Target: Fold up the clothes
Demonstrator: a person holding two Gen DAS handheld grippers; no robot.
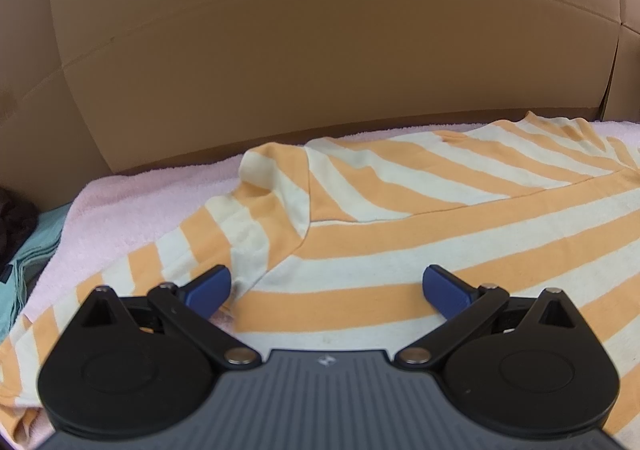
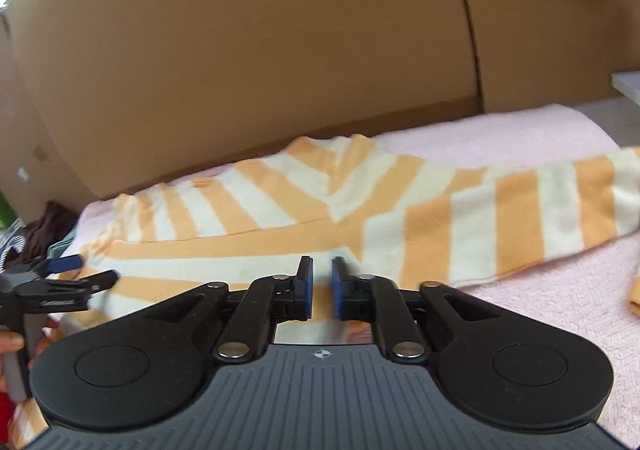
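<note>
**Inspector:** What is recorded at the left side?

**Assistant:** A folded teal cloth (image 1: 24, 262) and a dark garment (image 2: 48, 226) are noted off the left edge of the pink towel (image 1: 120, 218). It is judged that these were set aside so that the working surface is kept for one item.

**Inspector:** And the shirt?

**Assistant:** The striped shirt (image 1: 400, 250) is laid flat on the towel, in front of the cardboard boxes (image 1: 320, 50). One sleeve (image 1: 224, 234) is spread toward the left; the other sleeve (image 2: 540, 218) is stretched out to the right. It is judged to be spread this way so that the sleeves can be turned inward first.

**Inspector:** The left gripper?

**Assistant:** The left gripper (image 1: 326, 288) is held low over the shirt near the left armpit seam, its jaws wide apart and nothing caught between them. The placement is judged to suit a grasp at that seam.

**Inspector:** The right gripper?

**Assistant:** The right gripper (image 2: 322, 288) is held above the body of the shirt, near its middle. A narrow gap is seen between its jaws, and no fabric is seen in the gap. No fold is judged complete
</note>
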